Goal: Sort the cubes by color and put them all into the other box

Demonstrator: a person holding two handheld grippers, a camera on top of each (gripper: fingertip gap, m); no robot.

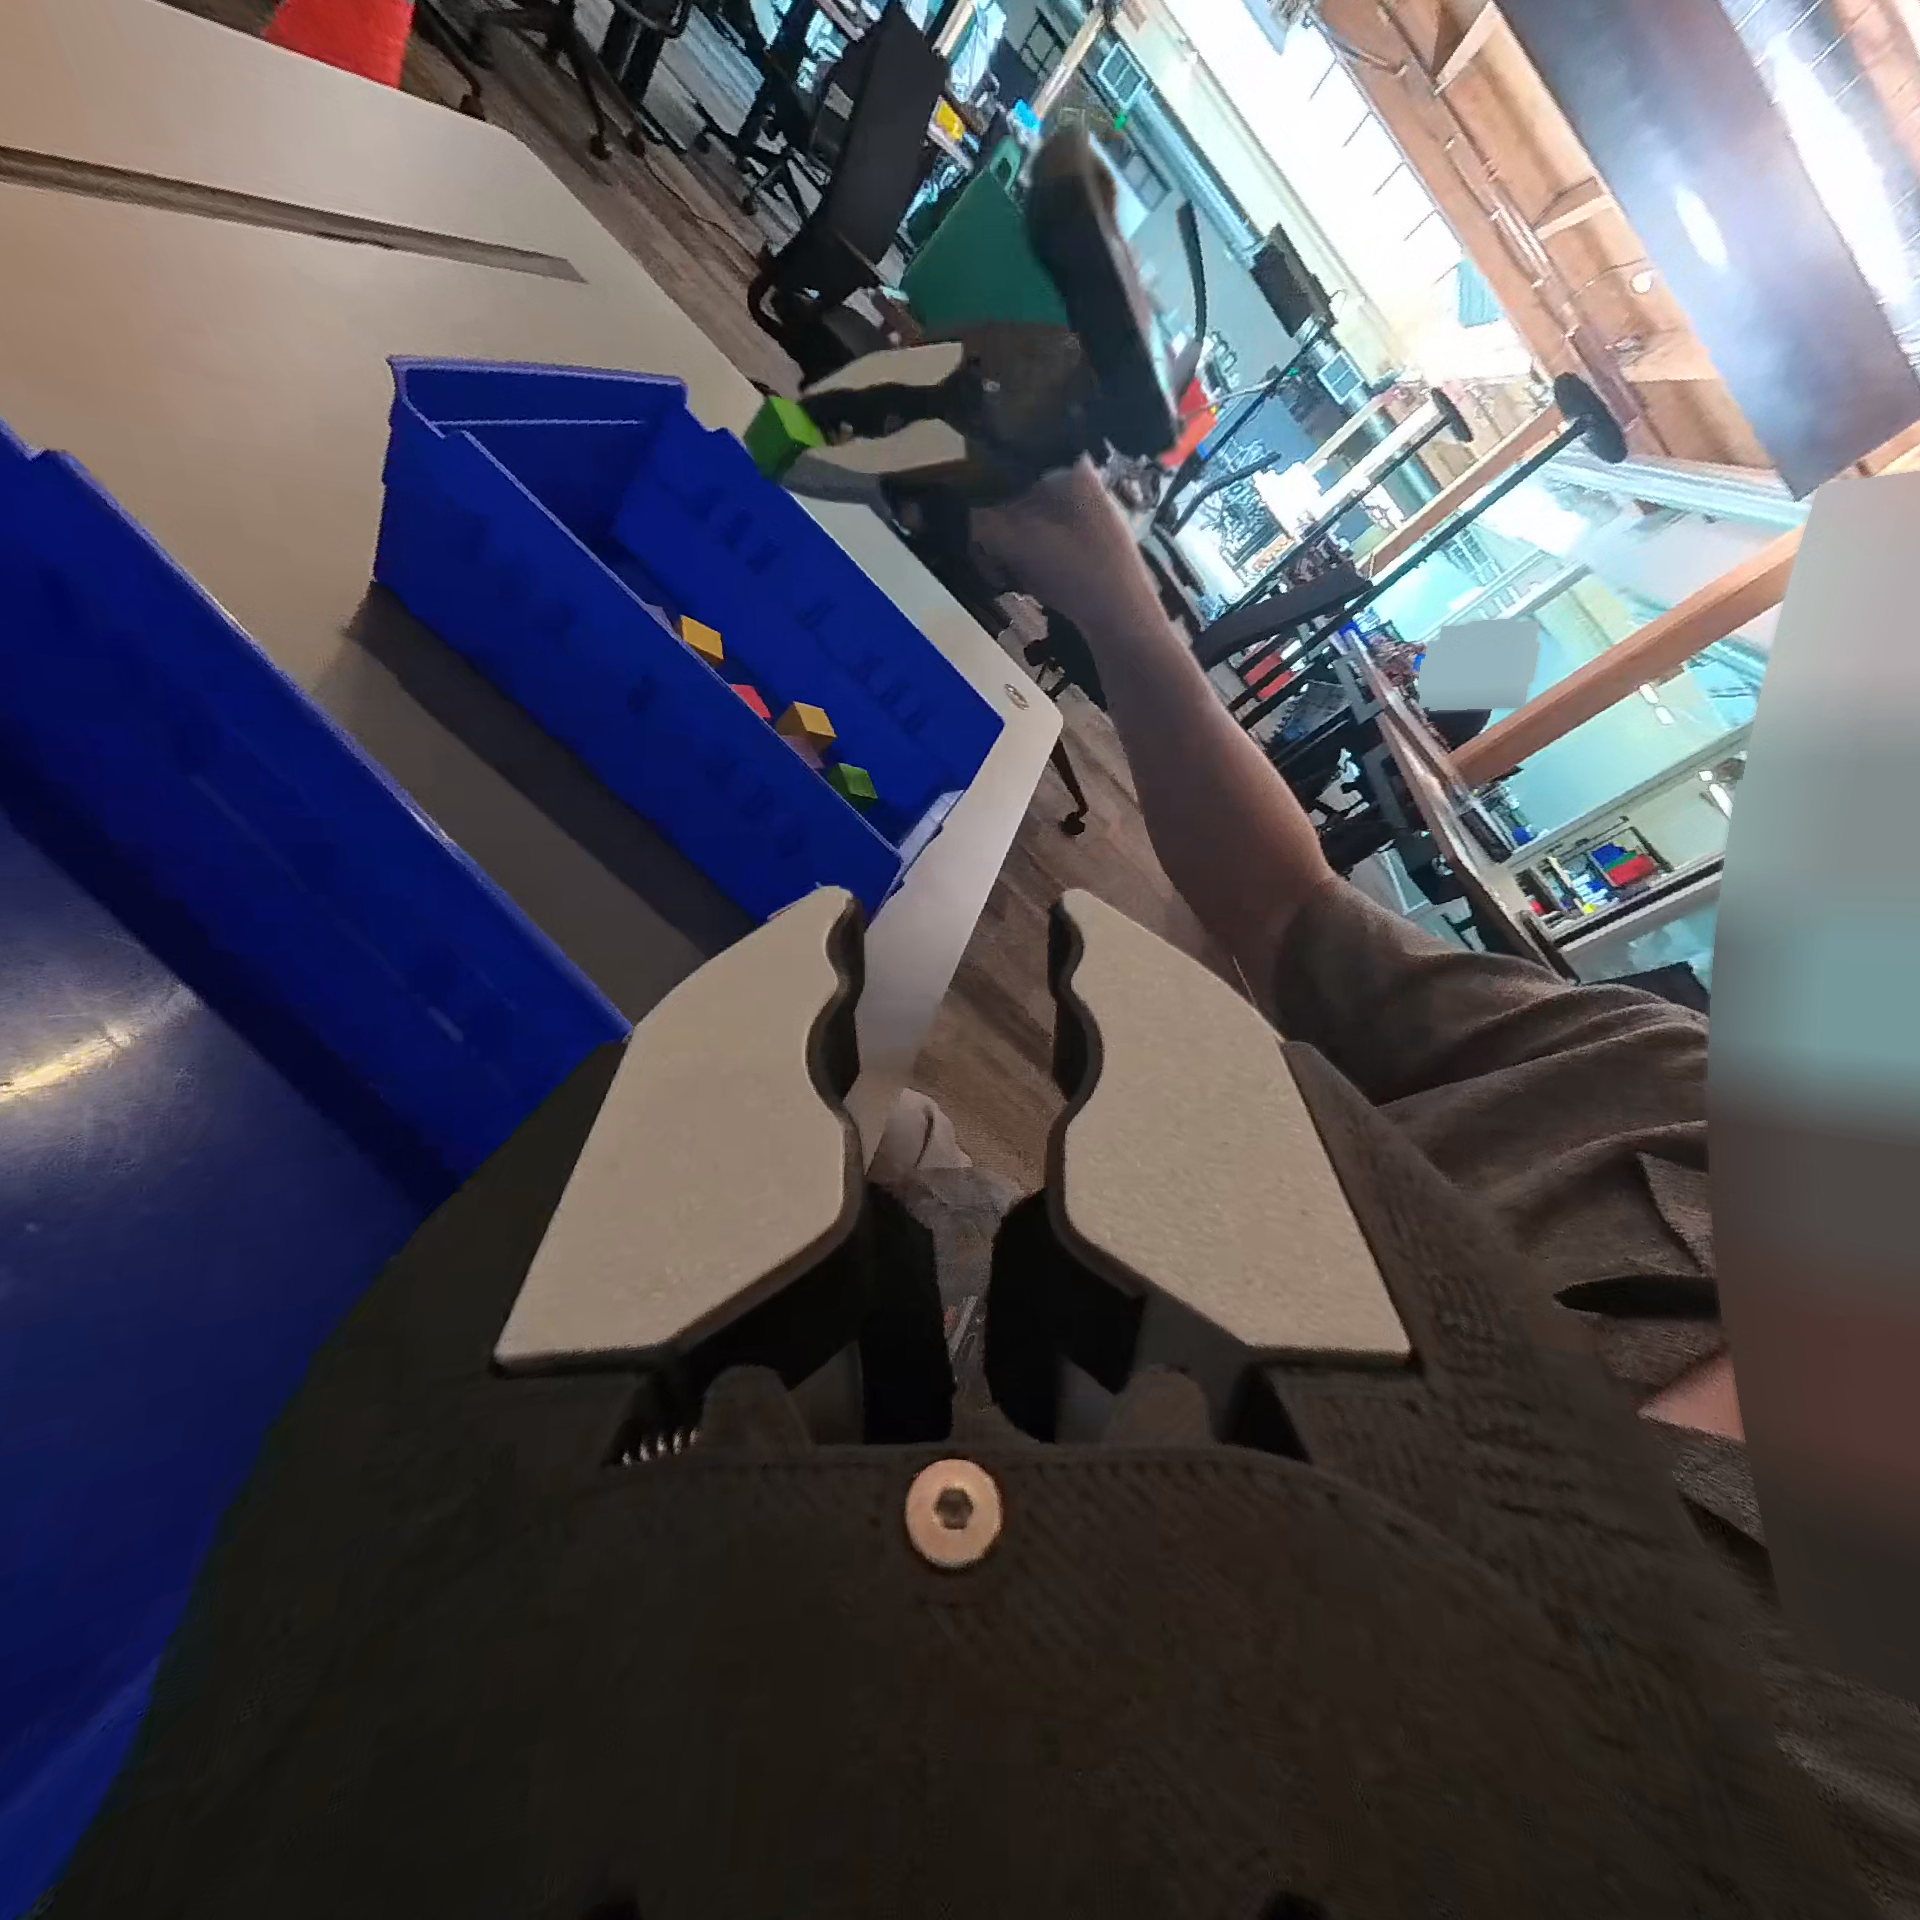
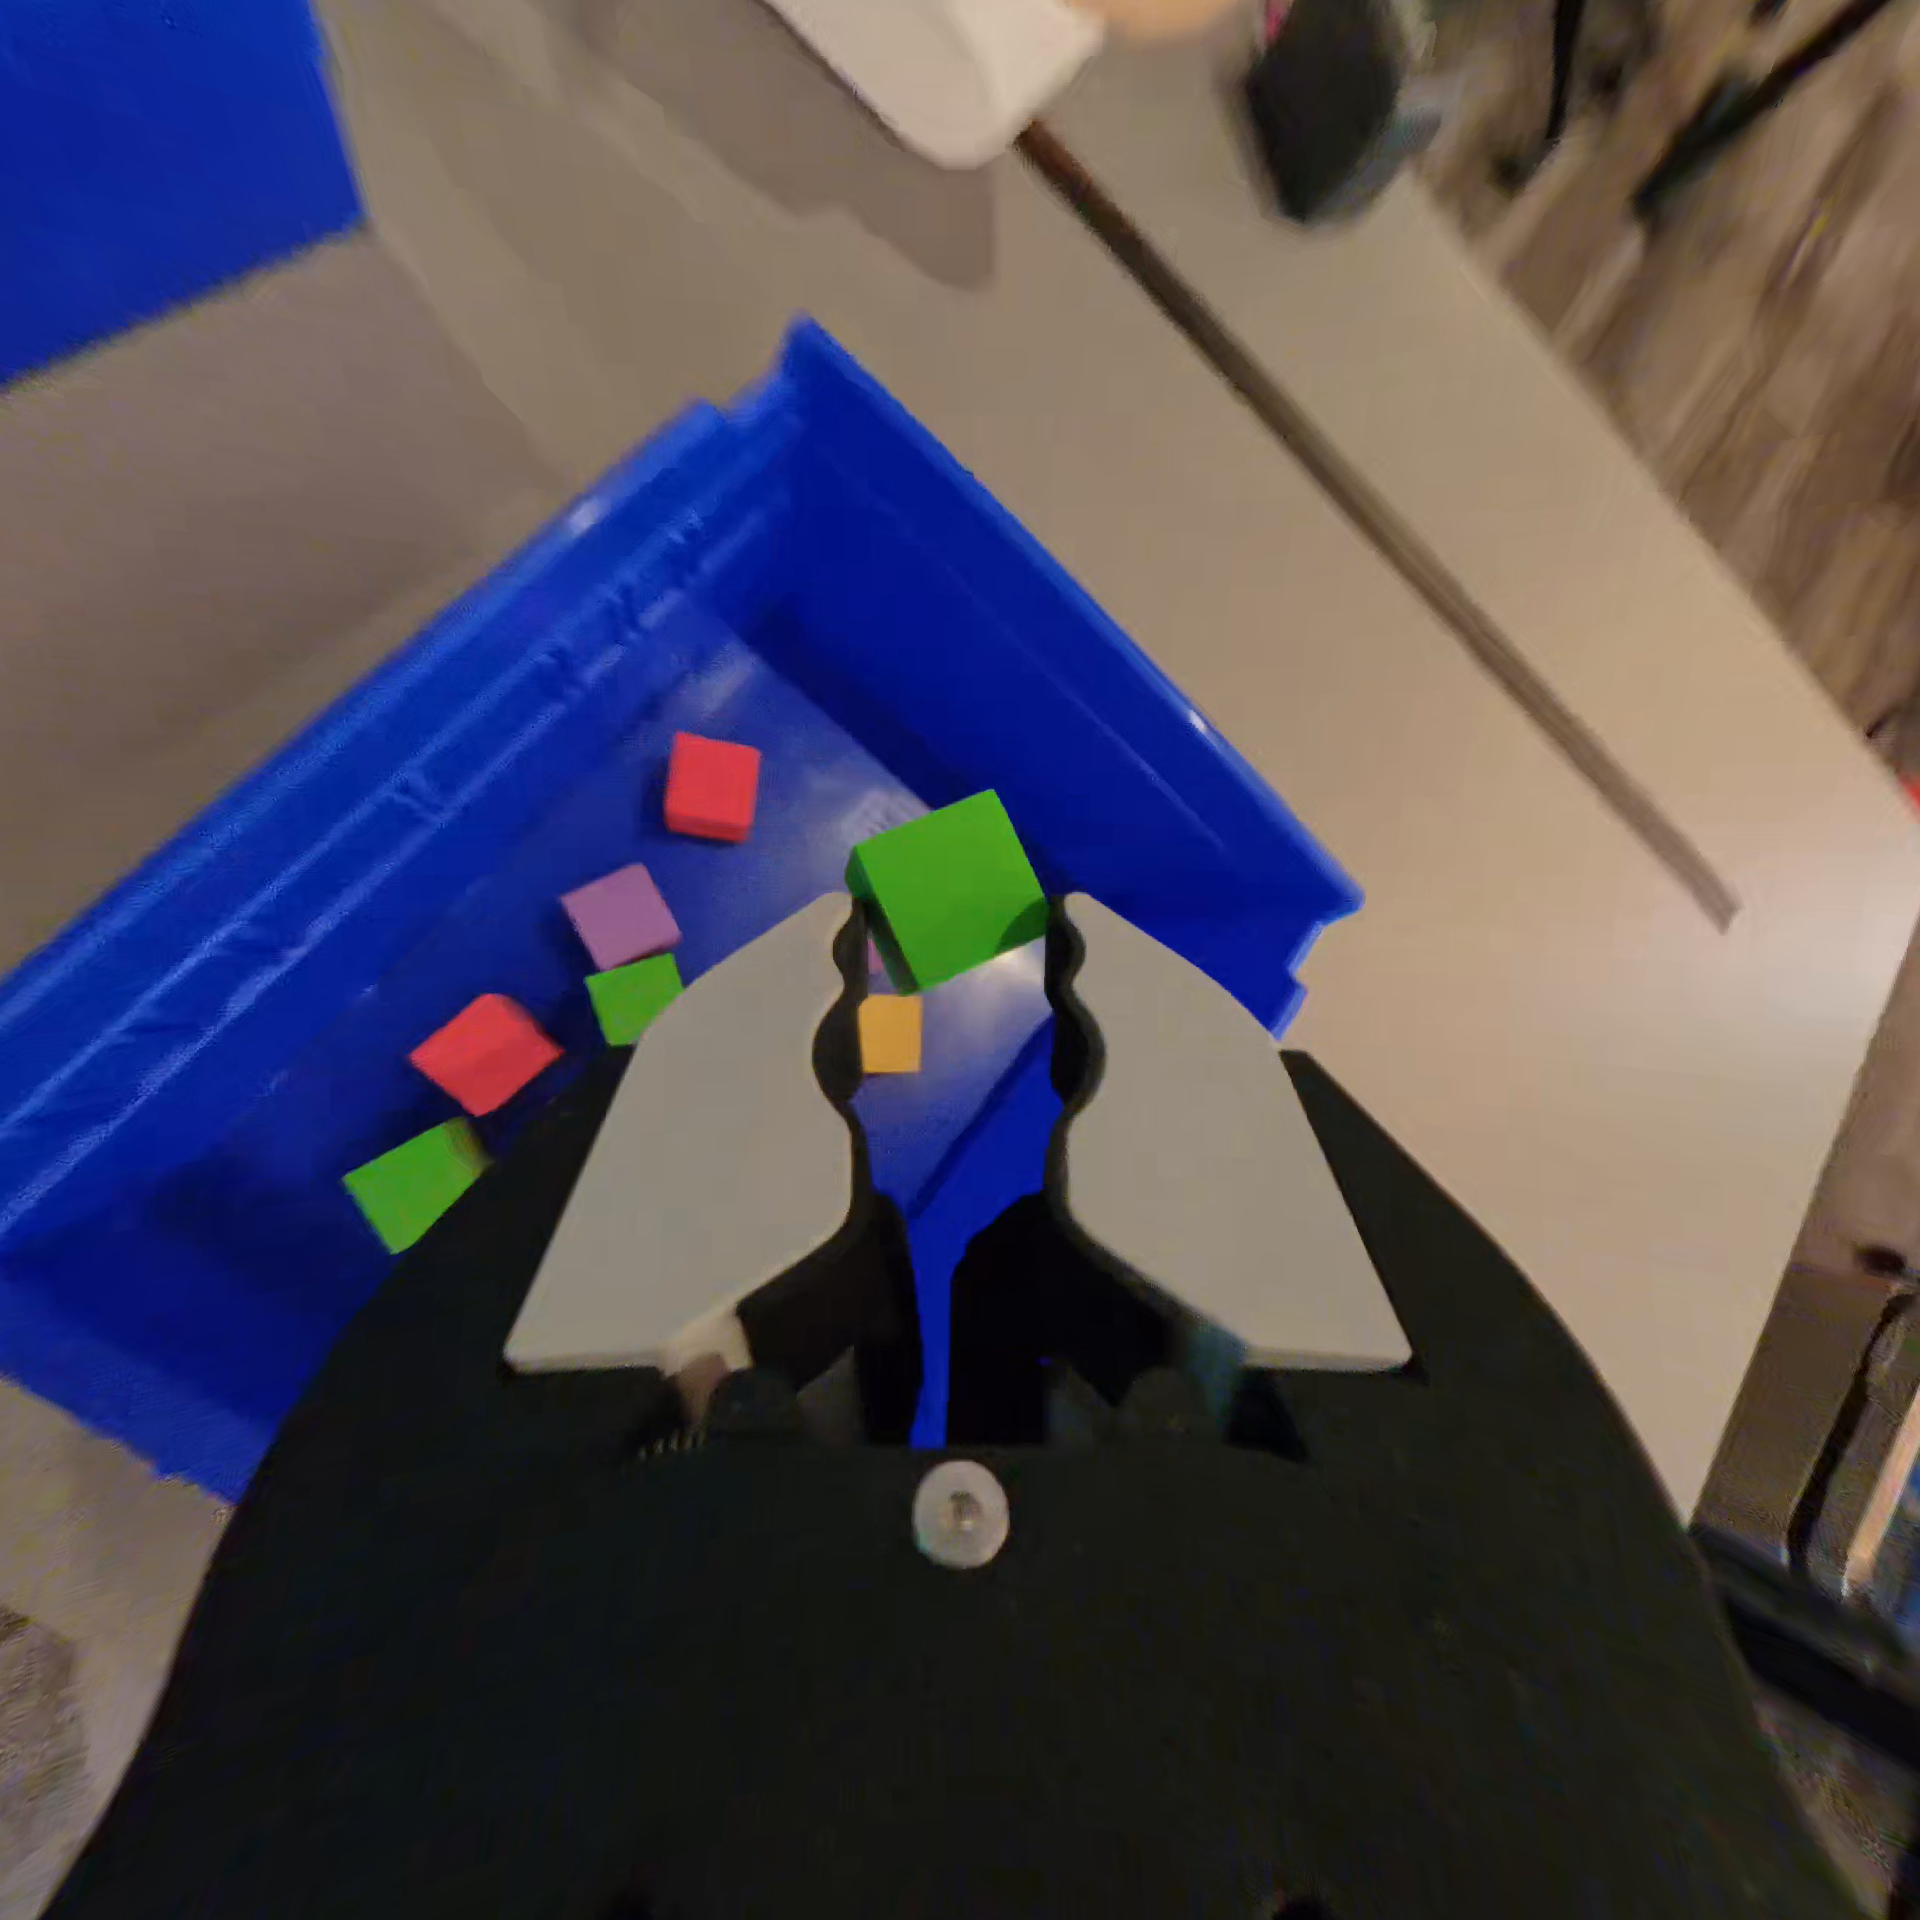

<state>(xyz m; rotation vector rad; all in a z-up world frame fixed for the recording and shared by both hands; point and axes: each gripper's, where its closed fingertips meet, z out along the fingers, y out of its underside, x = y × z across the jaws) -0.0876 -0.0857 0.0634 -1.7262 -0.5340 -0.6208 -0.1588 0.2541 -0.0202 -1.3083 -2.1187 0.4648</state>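
Note:
My right gripper (image 2: 951, 914) is shut on a green cube (image 2: 945, 883) held at its fingertips, above the near end of a small blue bin (image 2: 1039, 644). Several cubes lie in the bin: two red (image 2: 712, 784), a purple (image 2: 620, 914), two green (image 2: 632, 995) and a yellow (image 2: 890, 1032). The left wrist view shows the same gripper (image 1: 831, 426) with the green cube (image 1: 781, 434) over the far end of the bin (image 1: 582, 623). My left gripper (image 1: 956, 914) is open and empty, near the table corner beside a large blue bin (image 1: 208, 831).
Both bins stand on a grey table (image 1: 260, 312) with a dark seam (image 2: 1351, 499). The table corner (image 1: 1013, 717) lies just past the small bin. A person's arm (image 1: 1164, 707) reaches across on the right. Office chairs and desks stand beyond.

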